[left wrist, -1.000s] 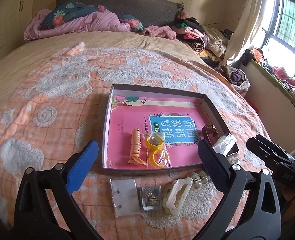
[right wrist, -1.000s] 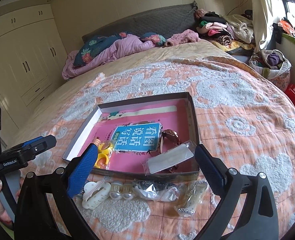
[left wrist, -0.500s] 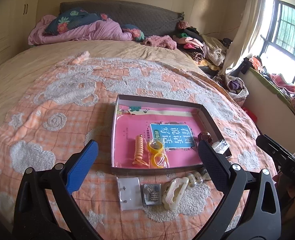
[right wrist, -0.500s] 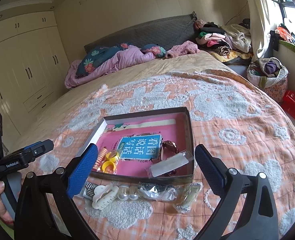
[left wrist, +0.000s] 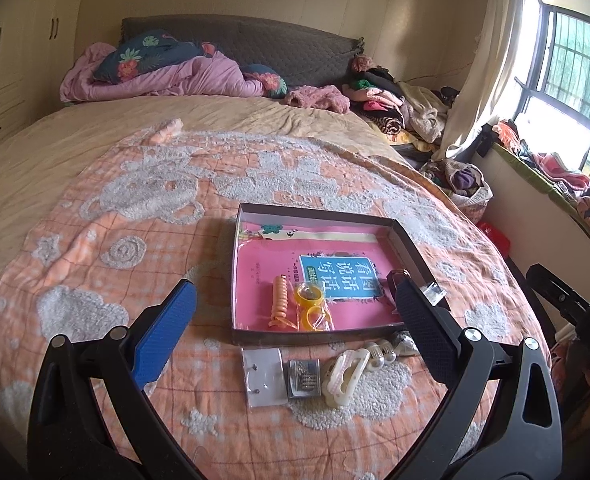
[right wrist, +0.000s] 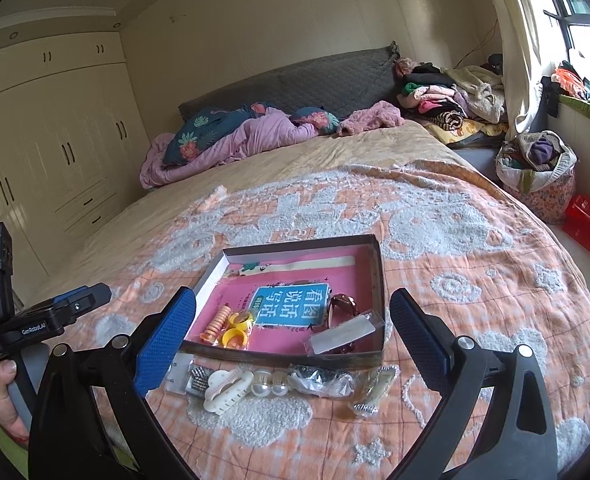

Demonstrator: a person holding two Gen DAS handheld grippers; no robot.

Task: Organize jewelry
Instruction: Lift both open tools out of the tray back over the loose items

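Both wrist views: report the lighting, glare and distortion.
Left wrist view: daylight blows out the barred window, though the shallow dark cardboard box stays evenly lit and sharp; the fisheye bends the peach patterned bedspread into a dome. Right wrist view: window glare at the upper right, dark vignette corners, cream wardrobe doors bowed.

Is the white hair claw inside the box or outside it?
Outside. The white hair claw lies on the blanket before the box, beside the pearl clip.
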